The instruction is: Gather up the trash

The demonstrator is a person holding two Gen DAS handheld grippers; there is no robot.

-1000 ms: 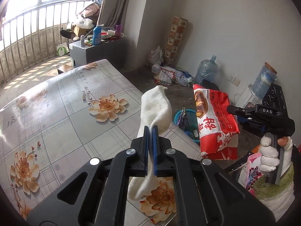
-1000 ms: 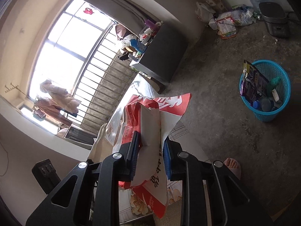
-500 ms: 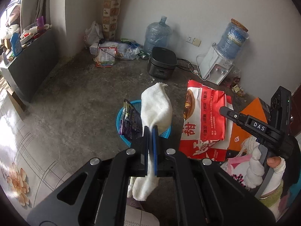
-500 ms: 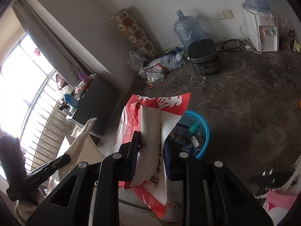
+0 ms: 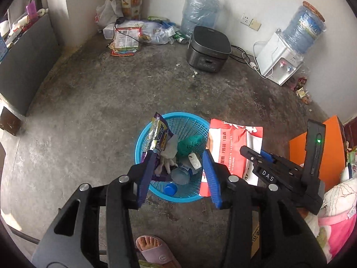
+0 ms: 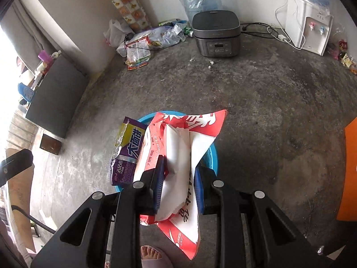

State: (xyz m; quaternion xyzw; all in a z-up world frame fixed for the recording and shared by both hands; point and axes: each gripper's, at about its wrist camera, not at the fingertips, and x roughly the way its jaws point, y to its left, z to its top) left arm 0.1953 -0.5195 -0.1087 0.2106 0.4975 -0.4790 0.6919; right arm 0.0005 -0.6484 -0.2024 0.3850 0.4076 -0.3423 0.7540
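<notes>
The concrete floor (image 5: pixel 93 111) spreads wide, with a grey rice cooker (image 5: pixel 208 50) and a water dispenser (image 5: pixel 282 67) against the far wall. Nearer, the blue mesh trash basket (image 5: pixel 189 122) stands on the floor, already holding a purple snack wrapper (image 5: pixel 159 134), a green crumple, a plastic bottle and pale scraps. The left tongs (image 5: pixel 177 174) hang directly above it, jaws opening with nothing between them. The right tongs (image 6: pixel 178 183) are clamped on a red and white food bag (image 6: pixel 178 156), held just over the basket's right rim. A slippered foot (image 5: pixel 154 250) shows at the bottom edge.

The step in hand looks like dropping trash into the basket. Next, the right tongs probably need to bring the bag squarely over the opening and let go; the bag is large against the basket, so it may catch on the rim.
</notes>
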